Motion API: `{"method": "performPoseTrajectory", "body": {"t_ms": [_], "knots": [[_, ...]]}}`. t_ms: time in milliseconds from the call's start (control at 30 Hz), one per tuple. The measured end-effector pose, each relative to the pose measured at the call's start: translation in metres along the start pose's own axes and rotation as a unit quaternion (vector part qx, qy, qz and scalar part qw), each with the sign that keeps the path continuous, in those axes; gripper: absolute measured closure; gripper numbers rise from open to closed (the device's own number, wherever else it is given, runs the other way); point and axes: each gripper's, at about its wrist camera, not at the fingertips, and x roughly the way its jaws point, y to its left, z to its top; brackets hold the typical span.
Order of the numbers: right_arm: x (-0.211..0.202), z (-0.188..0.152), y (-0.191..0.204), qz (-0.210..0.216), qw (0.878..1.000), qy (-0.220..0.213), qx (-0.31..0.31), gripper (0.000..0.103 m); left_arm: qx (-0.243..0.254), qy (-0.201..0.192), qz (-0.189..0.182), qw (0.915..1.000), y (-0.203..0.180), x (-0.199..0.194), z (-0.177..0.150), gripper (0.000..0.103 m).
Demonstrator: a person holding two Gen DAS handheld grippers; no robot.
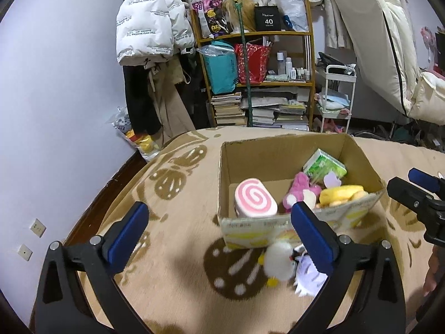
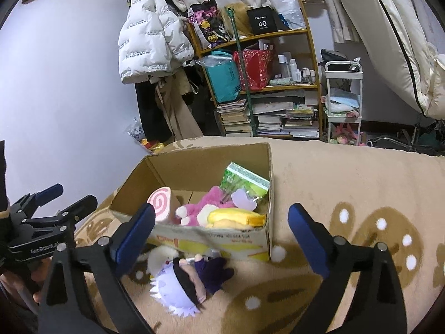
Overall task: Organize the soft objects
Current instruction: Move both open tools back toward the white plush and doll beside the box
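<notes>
An open cardboard box stands on a beige patterned blanket. Inside lie a pink swirl roll cushion, a pink plush, a yellow plush and a green tissue pack. In front of the box lie a white fluffy plush and a white-haired doll in purple. My left gripper is open and empty above the blanket, left of the toys. My right gripper is open and empty above the doll.
A wooden shelf with books, bags and bottles stands behind. A white puffer jacket hangs at left. A white trolley and an upright mattress are at right. The right gripper shows in the left view.
</notes>
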Motion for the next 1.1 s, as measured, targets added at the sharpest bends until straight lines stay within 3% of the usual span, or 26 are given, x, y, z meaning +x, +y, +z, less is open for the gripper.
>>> {"method": "performPoseTrajectory", "body": {"t_ms": [467, 833, 1100], "knots": [[-0.021, -0.024, 0.017, -0.007, 1.0, 0.025, -0.016, 0.0, -0.05, 0.06, -0.018, 0.9968, 0.025, -0.019, -0.023, 0.002], [0.008, -0.034, 0.024, -0.014, 0.998, 0.063, -0.03, 0.0, -0.092, 0.111, -0.064, 0.9875, 0.03, 0.019, -0.025, 0.002], [0.04, -0.041, 0.033, -0.012, 0.994, 0.103, -0.041, 0.0, -0.089, 0.151, -0.082, 0.9811, 0.018, 0.056, -0.023, 0.002]]}}
